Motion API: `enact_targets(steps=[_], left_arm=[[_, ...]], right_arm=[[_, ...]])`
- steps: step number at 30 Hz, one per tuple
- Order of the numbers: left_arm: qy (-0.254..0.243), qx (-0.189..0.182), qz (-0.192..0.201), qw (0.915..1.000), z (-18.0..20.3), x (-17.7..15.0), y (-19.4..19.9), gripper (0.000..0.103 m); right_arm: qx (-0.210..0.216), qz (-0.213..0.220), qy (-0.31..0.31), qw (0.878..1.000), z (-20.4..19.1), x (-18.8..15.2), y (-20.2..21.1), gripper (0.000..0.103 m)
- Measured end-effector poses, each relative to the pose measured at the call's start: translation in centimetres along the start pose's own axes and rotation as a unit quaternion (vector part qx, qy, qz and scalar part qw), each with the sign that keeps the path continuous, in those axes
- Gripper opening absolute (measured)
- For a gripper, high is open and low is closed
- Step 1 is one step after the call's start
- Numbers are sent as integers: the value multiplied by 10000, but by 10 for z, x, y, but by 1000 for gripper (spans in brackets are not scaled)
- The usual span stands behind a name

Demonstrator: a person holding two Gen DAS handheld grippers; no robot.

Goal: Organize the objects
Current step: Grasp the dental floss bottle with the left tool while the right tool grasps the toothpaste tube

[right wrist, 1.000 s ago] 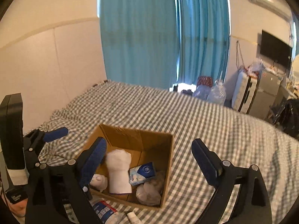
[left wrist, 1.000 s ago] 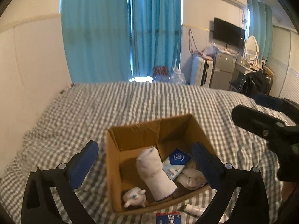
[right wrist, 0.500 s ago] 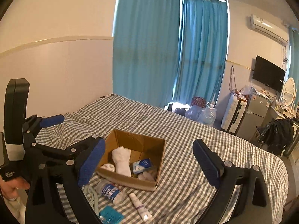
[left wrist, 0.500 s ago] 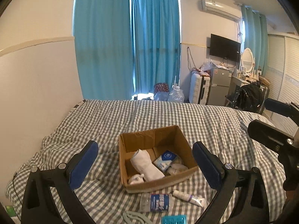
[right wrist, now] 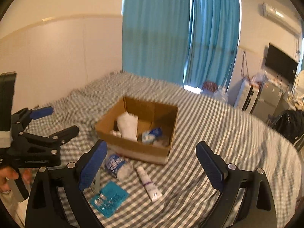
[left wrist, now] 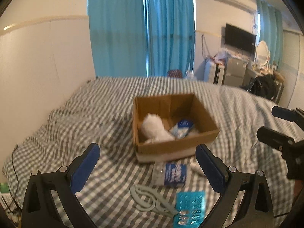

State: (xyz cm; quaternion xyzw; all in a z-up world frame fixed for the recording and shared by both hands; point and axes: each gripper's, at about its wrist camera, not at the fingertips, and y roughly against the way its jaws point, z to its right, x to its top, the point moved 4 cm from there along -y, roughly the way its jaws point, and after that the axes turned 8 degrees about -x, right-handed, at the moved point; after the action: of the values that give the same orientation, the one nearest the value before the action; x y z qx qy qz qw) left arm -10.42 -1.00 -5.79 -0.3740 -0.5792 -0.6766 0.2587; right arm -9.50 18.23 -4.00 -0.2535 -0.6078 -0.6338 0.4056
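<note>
An open cardboard box [left wrist: 176, 148] [right wrist: 136, 148] sits on the checked bed, holding a white rolled cloth [left wrist: 155, 129] [right wrist: 128, 125] and a blue-and-white packet [left wrist: 181, 127] [right wrist: 152, 133]. In front of it lie a clear bottle with a blue label [left wrist: 171, 172] [right wrist: 117, 165], a white tube [right wrist: 149, 184], a teal blister card [left wrist: 190, 207] [right wrist: 109, 197] and a grey looped object [left wrist: 150, 197]. My left gripper [left wrist: 147, 167] and right gripper [right wrist: 150, 163] are both open and hold nothing, hovering short of these loose items. Each gripper shows at the edge of the other's view.
The bed [left wrist: 95, 117] runs to a cream wall on the left and blue curtains [left wrist: 140, 28] at the back. A dresser, suitcase, wall TV [left wrist: 240, 38] and black bag [left wrist: 264, 85] stand at the right. A hand [right wrist: 7, 176] grips the left tool's handle.
Both cameras pulled back and up from the box, then came down closer again. The loose items in front of the box came into view. Both grippers stayed open.
</note>
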Motion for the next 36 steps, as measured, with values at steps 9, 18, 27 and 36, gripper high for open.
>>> enact_targets(steps=[9, 18, 27, 36], left_arm=[[151, 234, -861, 9959, -14, -69, -76, 103], [-223, -167, -1263, 9916, 6, -98, -106, 103], [-338, -465, -1401, 9885, 23, -101, -120, 103], [-557, -373, -1506, 9863, 38, -94, -147, 103]], right_arm=[[82, -853, -158, 9962, 3, -64, -83, 95], [390, -1862, 31, 9817, -21, -105, -154, 68], [435, -2347, 131, 9710, -29, -129, -191, 36], [326, -2273, -133, 9732, -12, -129, -176, 25]])
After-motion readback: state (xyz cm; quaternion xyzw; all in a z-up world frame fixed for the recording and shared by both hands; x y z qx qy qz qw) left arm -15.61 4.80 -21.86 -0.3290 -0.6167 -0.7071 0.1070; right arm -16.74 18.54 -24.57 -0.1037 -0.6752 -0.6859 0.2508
